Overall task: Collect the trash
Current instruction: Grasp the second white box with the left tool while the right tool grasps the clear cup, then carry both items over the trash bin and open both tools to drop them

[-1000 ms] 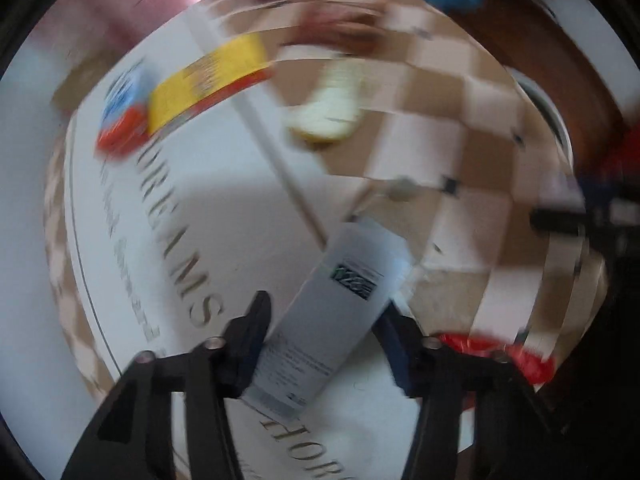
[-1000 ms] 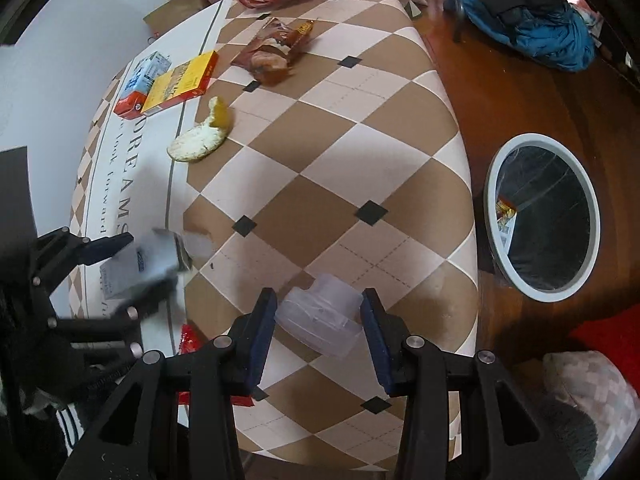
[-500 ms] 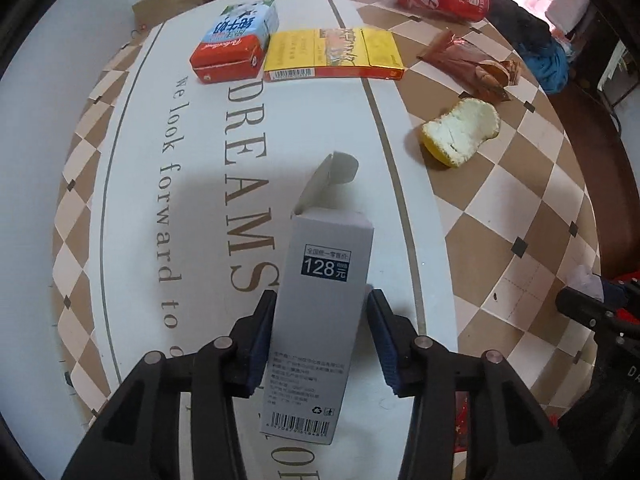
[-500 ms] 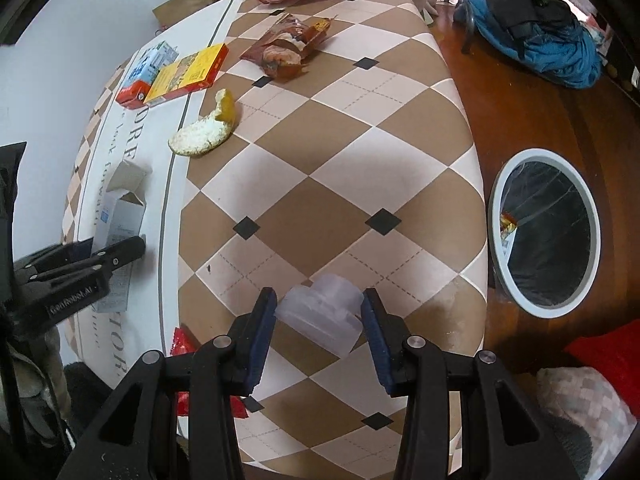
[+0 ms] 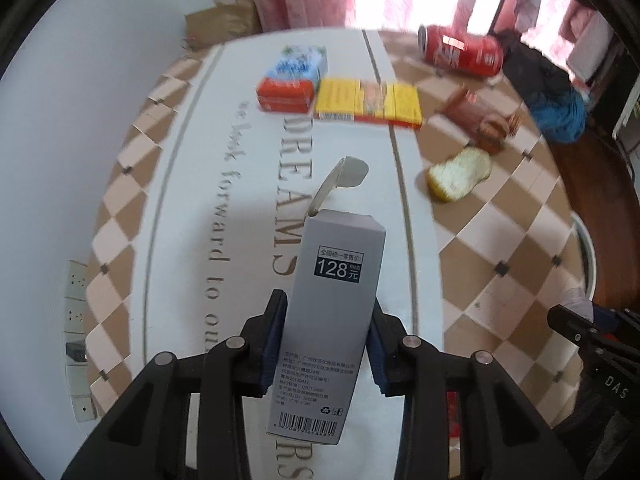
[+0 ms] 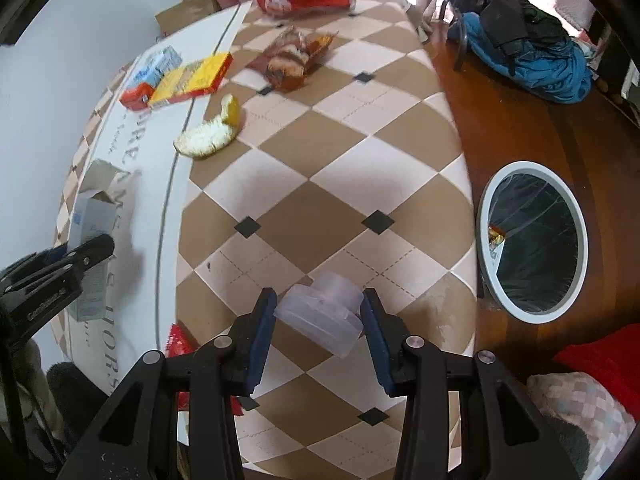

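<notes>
**Between both sets of pads: two light, crushable pieces of trash**

Above the cloth-covered table (image 5: 192, 184), the tall grey cardboard carton (image 5: 332, 312), flap open, sits in the closing left gripper (image 5: 322, 342), pads on its side walls; probably empty, easily dented. The right gripper (image 6: 318, 334) pinches a translucent plastic cup (image 6: 324, 312), likely slippery, near the white-rimmed bin (image 6: 534, 238).

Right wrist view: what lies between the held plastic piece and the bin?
Only bare checked tablecloth, the table edge, then wood floor separate the plastic piece from the bin.

We see our left gripper (image 5: 326, 344) closing its jaws on a grey carton (image 5: 334, 300), top flap open, pads against both its sides. Beyond it on the table (image 5: 192, 184) lie a red can (image 5: 460, 51), a yellow box (image 5: 368, 103) and a peel (image 5: 460, 174).
</notes>
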`<state>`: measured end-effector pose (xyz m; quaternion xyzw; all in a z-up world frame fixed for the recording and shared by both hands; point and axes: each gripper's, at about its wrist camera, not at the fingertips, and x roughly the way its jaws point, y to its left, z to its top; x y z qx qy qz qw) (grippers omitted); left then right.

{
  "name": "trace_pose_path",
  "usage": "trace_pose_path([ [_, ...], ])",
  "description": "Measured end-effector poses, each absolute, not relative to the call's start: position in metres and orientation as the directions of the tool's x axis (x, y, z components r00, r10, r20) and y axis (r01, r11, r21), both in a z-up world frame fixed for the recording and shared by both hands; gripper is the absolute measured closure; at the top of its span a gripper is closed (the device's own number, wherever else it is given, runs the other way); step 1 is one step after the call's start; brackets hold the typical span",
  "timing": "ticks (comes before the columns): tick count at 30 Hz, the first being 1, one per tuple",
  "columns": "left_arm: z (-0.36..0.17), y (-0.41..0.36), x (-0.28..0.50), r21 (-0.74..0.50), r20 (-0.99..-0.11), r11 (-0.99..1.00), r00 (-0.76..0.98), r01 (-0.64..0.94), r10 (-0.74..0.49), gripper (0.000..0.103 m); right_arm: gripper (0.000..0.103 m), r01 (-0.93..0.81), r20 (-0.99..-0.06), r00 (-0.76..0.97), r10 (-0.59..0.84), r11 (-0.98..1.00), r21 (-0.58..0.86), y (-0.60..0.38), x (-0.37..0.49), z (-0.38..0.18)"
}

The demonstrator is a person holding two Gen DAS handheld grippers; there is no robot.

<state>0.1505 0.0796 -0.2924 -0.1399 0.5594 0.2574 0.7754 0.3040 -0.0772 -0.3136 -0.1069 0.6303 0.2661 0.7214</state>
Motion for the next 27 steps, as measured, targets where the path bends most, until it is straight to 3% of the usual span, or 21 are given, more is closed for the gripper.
trace_pose_path([
  [10,-0.197,0.05,0.176,0.001,-0.862,0.837,0.424,-0.548,0.279,0.07,0.058,-0.468,-0.918,0.215,0.334,0.86,0.203,-0.116,0.318,-0.231],
  [17,-0.145,-0.003,0.231,-0.067,-0.804,0.894,0.554,-0.444,0.215,0.07,0.058,-0.393,-0.874,0.318,0.369,0.89,0.233,-0.176,0.355,-0.172],
  [22,-0.136,-0.05,0.29,-0.111,-0.787,0.93,0.602,-0.35,0.132,0.07,0.058,-0.314,-0.861,0.388,0.328,0.926,0.211,-0.237,0.397,-0.146],
  [27,-0.169,-0.092,0.355,-0.224,-0.822,0.937,0.569,-0.27,-0.033,0.07,0.058,-0.233,-0.878,0.404,0.256,0.957,0.172,-0.295,0.432,-0.156],
])
